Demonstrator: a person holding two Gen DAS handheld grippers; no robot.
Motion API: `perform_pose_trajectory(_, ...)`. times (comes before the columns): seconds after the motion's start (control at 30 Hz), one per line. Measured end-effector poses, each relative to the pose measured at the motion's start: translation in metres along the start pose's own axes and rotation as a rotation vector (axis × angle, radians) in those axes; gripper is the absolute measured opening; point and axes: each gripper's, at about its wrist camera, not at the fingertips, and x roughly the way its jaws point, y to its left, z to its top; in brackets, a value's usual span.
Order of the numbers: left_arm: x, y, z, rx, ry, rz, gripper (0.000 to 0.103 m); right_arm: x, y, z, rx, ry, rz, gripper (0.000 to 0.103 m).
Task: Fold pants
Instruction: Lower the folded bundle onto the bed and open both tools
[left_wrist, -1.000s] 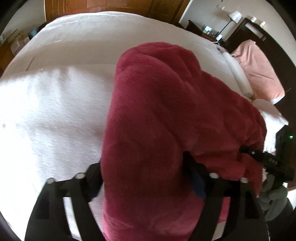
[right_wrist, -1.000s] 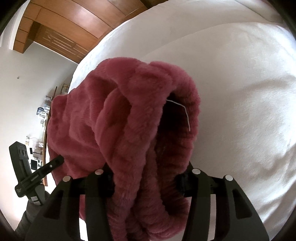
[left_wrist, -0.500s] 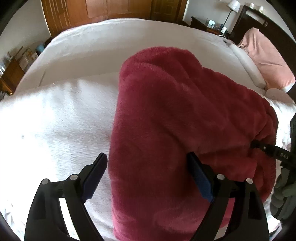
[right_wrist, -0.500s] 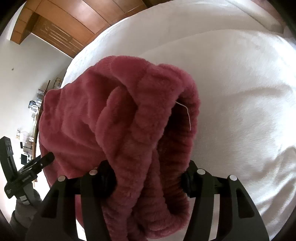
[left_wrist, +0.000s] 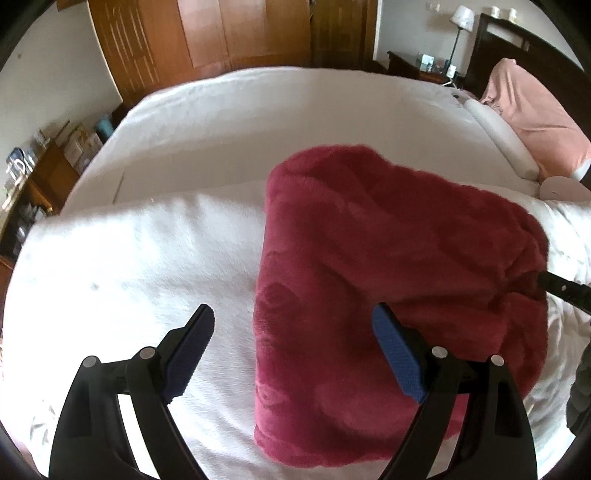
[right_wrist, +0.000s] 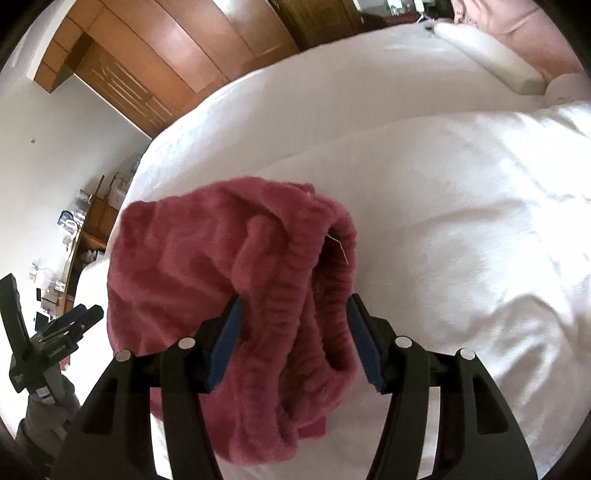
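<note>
The far right end of the pants (left_wrist: 388, 288) is hard to read in the left wrist view: it goes into shadow where the black tip of the right gripper (left_wrist: 565, 290) comes in from the frame edge, and the contact there is not clear. In the right wrist view the near part of the pants (right_wrist: 229, 295) goes down behind the black arms of the right gripper (right_wrist: 293, 339), so its lowest edge is hidden. Only a part of the left gripper (right_wrist: 70, 321) shows at the left edge there, small and dark.

The pants are dark red and fluffy, with a faint pressed pattern. They lie folded in a thick bundle on the white blanket (left_wrist: 129, 266) that covers the bed, a little to the right of the middle. The ribbed waistband, with a thin white thread on it, faces the right gripper.

The left gripper (left_wrist: 293, 350) has its fingers spread wide; the left finger is over bare blanket and the right finger is over the pants, gripping nothing. The right gripper's blue pads (right_wrist: 225, 339) stand on both sides of the waistband, touching or almost touching it; I cannot tell if they press it.

Far right lies a pink pillow (left_wrist: 532, 107).
</note>
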Motion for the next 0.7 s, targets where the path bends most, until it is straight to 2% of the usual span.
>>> perform_pose_trajectory(0.17,-0.026,-0.010,-0.003,0.030,-0.050,0.008,0.087,-0.021,0.017,-0.010,-0.029,-0.049,0.000,0.060)
perform_pose_trajectory(0.4,-0.060,-0.022,-0.005,0.067,-0.113,0.025,0.087,-0.041,0.057,-0.033,-0.183,-0.078,0.007,0.060)
perform_pose_trajectory(0.53,-0.076,-0.028,-0.011,0.088,-0.135,0.036,0.087,-0.028,0.084,-0.050,-0.304,-0.035,0.015,0.059)
perform_pose_trajectory(0.7,-0.100,-0.029,-0.022,0.098,-0.162,0.055,0.087,0.010,0.071,-0.064,-0.281,0.056,-0.022,0.059)
